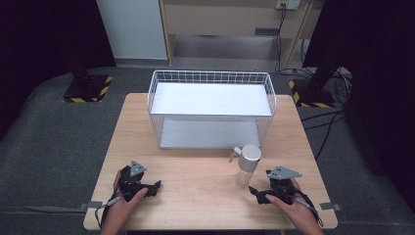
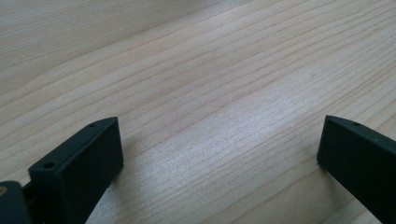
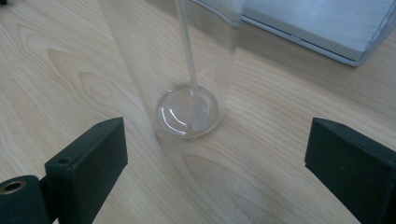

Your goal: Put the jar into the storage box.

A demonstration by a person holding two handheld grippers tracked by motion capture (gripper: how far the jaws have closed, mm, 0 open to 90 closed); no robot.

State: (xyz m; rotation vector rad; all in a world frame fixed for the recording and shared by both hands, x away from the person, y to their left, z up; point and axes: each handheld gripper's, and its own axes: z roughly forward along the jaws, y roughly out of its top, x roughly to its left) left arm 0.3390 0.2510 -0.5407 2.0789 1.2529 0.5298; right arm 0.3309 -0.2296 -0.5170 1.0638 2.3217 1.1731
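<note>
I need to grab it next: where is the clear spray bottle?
High view: the spray bottle stands on the table's right side, between the wire rack and the right gripper.

- No words, numbers or brand names can be read anywhere.
- The only signs are yellow and black warning stripes. They are on the 2 dark stand feet on the floor: one foot (image 1: 88, 88) left of the wire basket (image 1: 211, 78), the other foot (image 1: 313, 95) right of it.

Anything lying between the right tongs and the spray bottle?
Nothing: in the right gripper view only bare table lies between the open right tongs and the spray bottle, which stands just ahead.
</note>
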